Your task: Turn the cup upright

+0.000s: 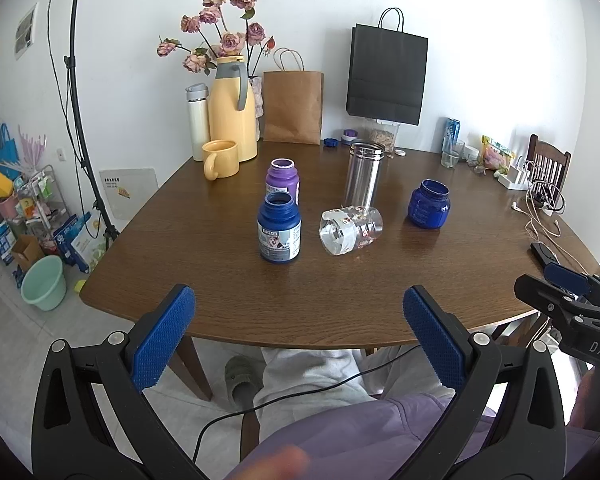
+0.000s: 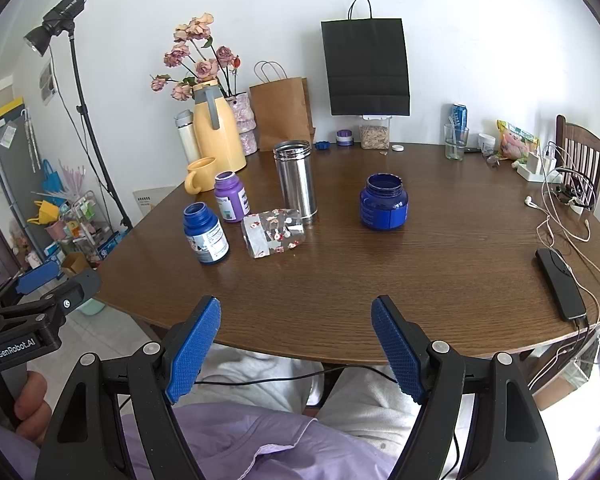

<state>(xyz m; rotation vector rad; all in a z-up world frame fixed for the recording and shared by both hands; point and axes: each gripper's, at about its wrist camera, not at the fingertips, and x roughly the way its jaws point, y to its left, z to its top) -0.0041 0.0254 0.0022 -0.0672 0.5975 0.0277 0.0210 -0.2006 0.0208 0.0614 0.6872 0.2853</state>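
Grippers both empty: left gripper (image 1: 299,334) and right gripper (image 2: 296,346) hang spread wide at the lower frame, over the near table (image 2: 420,288) edge. Clear patterned cup (image 2: 273,233) lies sideways mid-frame, just beside the steel canister (image 2: 296,182).

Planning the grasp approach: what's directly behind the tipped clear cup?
The steel canister stands upright just behind the clear patterned cup, which lies on its side on the table. Whether they touch can't be told. The canister's lower front is partly hidden by the cup.
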